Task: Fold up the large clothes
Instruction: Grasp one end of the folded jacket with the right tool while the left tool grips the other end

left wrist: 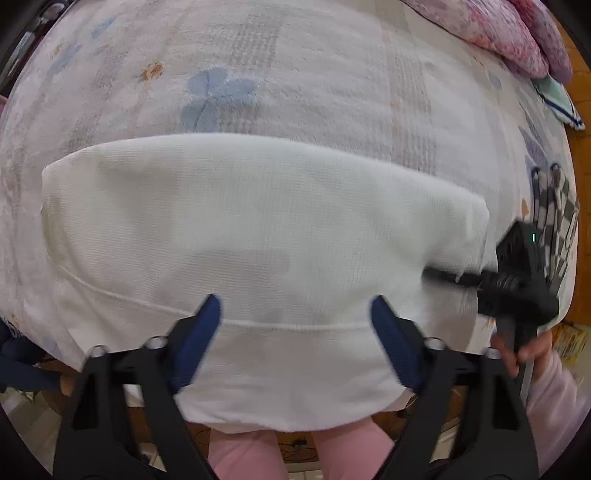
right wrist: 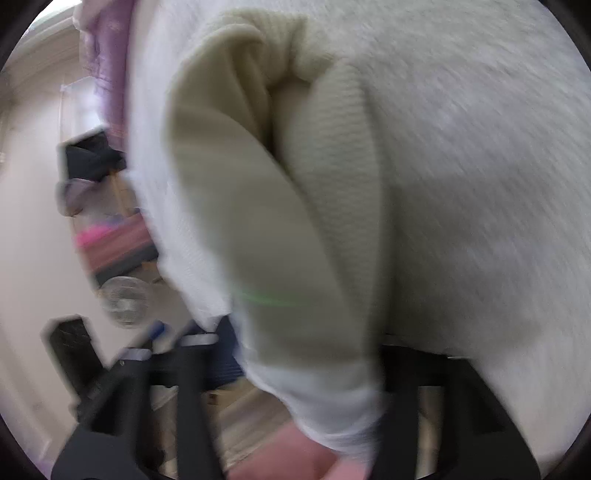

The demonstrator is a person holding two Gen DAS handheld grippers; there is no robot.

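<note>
White waffle-knit, thick and soft, that's what this garment (left wrist: 236,229) looks like, some kind of big sweater or sweatshirt already doubled over into a wide slab. It's lying on the near part of a bed (left wrist: 332,74) covered in a pale flowery spread, with its near hem hanging off the bed's near edge above a pair of pink-trousered legs (left wrist: 243,458). The left gripper (left wrist: 295,325) hangs straight over that near hem with its blue-padded jaws apart and nothing pinched between them; whether the tips touch the cloth I can't tell. Over at the garment's right end, the right gripper (left wrist: 443,275) comes in low from the side, a hand (left wrist: 524,354) on its handle, and its tip sits right on the fabric edge. Its own camera is badly smeared, but a fold of cream knit (right wrist: 295,258) runs down between the fingers, so I'd say it's clamped on the cloth. My guess on handling: light-ish but floppy, no stiffness at all, it'll sag and drag wherever it isn't held, and the layers can slide apart. Not fragile, not slippery. I'd grab through all layers at the corners or the ribbed hem seam, one side each. Farther back: pink floral bedding (left wrist: 509,33) at the far right corner.
</note>
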